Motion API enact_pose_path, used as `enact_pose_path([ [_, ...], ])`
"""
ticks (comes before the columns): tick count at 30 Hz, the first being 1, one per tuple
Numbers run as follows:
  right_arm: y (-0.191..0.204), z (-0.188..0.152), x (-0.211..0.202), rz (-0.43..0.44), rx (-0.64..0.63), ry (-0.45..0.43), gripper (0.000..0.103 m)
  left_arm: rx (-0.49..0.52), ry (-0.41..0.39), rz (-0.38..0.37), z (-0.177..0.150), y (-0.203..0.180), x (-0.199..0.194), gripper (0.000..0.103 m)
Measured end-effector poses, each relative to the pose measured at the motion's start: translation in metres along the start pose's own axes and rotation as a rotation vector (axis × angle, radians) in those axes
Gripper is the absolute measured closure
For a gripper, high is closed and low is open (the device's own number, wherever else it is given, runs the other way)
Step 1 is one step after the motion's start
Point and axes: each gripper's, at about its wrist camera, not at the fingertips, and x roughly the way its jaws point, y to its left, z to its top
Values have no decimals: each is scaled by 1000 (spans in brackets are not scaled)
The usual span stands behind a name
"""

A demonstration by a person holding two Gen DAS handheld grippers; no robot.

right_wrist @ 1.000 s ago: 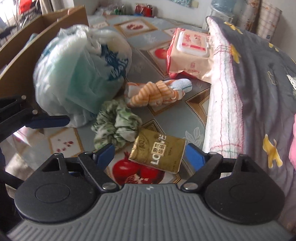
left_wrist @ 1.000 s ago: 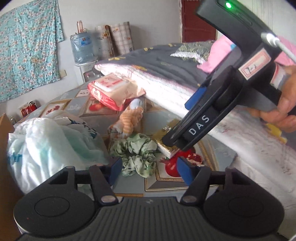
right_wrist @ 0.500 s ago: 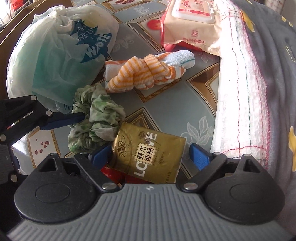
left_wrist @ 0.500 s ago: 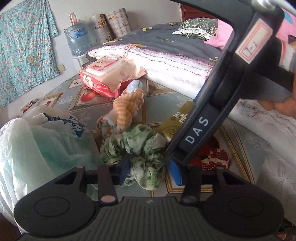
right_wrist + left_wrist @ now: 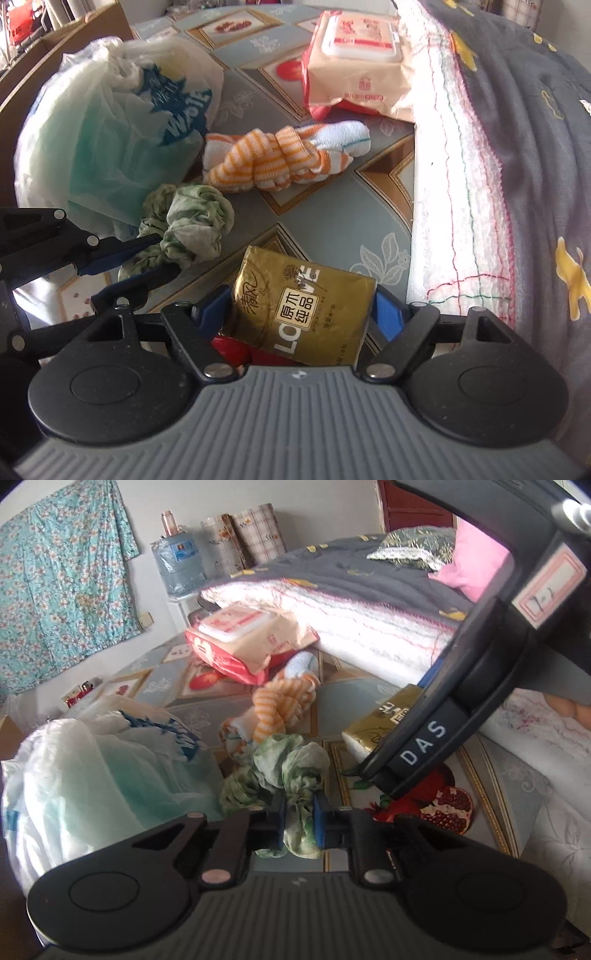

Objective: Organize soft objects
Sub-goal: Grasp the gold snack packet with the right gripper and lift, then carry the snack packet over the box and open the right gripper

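Between the jaws, crumpled green scrunchie (image 5: 300,775)

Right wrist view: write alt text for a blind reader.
The right gripper is closing around a flat gold foil tissue packet lying on a patterned tabletop. Left of it, the left gripper pinches a crumpled green fabric scrunchie.

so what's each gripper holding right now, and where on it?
Left gripper is shut on a fold of the green scrunchie. Right gripper straddles the gold pack with jaws closing; not gripped yet.
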Motion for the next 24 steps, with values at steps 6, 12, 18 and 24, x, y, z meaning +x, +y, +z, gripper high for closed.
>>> enact_pose_path([
  [6, 16, 6, -55, 50, 21, -107, 23, -82, -82, -11, 15, 27, -48, 87],
  [12, 55, 26, -115, 140, -32, -235, 23, -149, -202, 35, 18, 65, -112, 87],
  [18, 127, 56, -146, 256, -185, -307, 23, -194, -253, 163, -3, 108, -165, 87],
  [24, 226, 95, -144, 384, -378, -283, 23, -217, -199, 318, -39, 156, -203, 87],
])
